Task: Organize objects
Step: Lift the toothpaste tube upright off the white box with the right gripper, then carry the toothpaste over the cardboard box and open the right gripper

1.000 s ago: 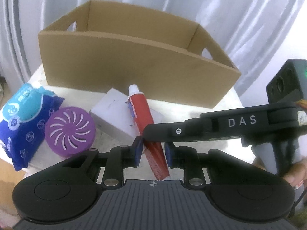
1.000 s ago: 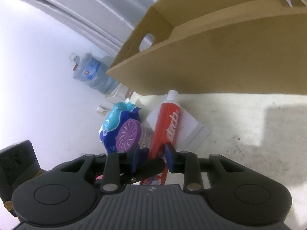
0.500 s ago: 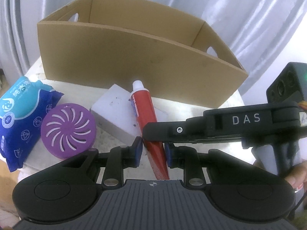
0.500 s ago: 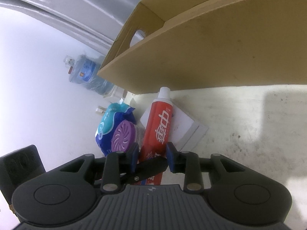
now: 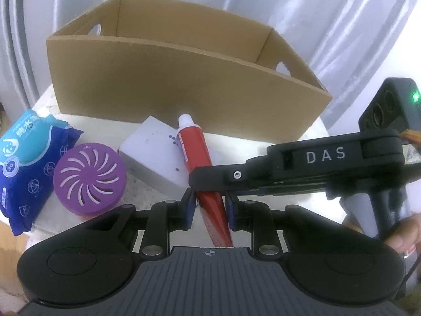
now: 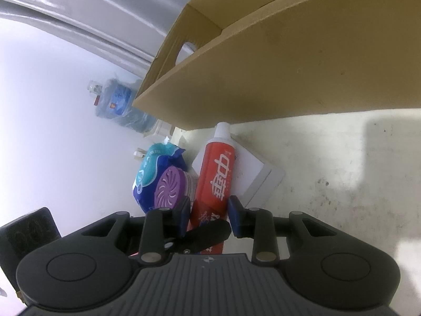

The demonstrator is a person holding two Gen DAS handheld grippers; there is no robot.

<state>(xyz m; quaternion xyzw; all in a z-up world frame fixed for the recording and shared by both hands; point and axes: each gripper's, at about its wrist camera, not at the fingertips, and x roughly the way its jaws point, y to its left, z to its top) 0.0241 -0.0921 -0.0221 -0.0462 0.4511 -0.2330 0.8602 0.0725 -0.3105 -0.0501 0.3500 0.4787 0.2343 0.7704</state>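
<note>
Both grippers, left [image 5: 210, 205] and right [image 6: 209, 217], pinched 1 red toothpaste tube [image 5: 196, 155], its cap end over the white box [image 5: 155, 155] before the cardboard box [image 5: 184, 89].

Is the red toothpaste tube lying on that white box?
Touching. In the left wrist view the toothpaste tube lies across the top of the white box, with no gap between them.
</note>
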